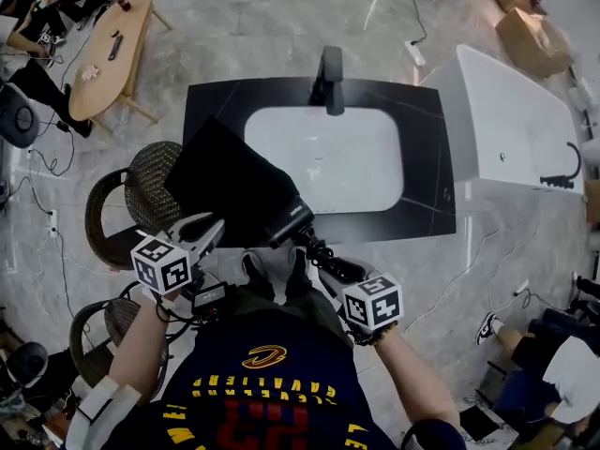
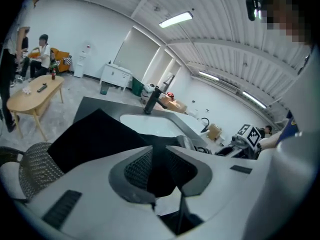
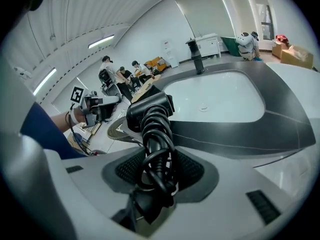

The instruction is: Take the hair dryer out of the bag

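Over the 6 o'clock edge of the black stone counter (image 1: 427, 157), the limp black fabric bag (image 1: 234, 181) is hanging from the left gripper (image 2: 160, 171), whose barely parted jaws are pinching its cloth. Just at the bag's 4 o'clock corner, the rigid, probably fairly weighty black plastic hair dryer (image 3: 149, 109) is being clamped by the right gripper (image 3: 160, 174) around its cord-wrapped handle, likely the surest hold though the coils may be giving slightly. Upside-down yellow lettering on the navy jersey (image 1: 267, 387) is seemingly reading "CAVALIERS".
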Tool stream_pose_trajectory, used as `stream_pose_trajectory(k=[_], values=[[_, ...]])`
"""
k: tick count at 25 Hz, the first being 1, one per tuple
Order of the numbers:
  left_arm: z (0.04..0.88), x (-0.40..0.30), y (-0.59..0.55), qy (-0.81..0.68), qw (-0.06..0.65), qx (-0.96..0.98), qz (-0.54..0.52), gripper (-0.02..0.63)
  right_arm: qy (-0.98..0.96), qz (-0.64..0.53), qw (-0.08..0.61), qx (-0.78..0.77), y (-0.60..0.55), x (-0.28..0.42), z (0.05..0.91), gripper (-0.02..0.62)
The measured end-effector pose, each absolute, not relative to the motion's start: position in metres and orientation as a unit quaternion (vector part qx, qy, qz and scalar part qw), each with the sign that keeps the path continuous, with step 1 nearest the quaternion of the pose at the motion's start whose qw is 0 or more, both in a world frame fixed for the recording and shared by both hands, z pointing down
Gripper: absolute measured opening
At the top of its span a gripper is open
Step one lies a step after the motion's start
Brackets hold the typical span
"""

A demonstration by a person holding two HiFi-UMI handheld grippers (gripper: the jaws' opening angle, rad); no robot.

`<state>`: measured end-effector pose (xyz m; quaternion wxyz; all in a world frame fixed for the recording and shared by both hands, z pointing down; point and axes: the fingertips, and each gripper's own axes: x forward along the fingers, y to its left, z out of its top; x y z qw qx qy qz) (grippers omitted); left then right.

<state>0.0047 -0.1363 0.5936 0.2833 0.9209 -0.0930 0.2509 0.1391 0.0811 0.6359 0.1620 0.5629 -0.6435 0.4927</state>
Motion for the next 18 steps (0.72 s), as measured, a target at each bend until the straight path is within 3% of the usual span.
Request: stream_pose_trajectory(k=[8, 18], values=[[0.588, 0.014, -0.122, -0.091, 0.274, 0.925, 0.246, 0.078, -0.633, 0.48, 0.146, 0.59, 0.11, 0.168, 0.609, 0.183], [0.582, -0.023, -0.137, -0.141, 0.284, 0.921, 0.227, 0.078, -0.689, 0.444, 0.144, 0.555, 0.012, 0.135, 0.611, 0.183]])
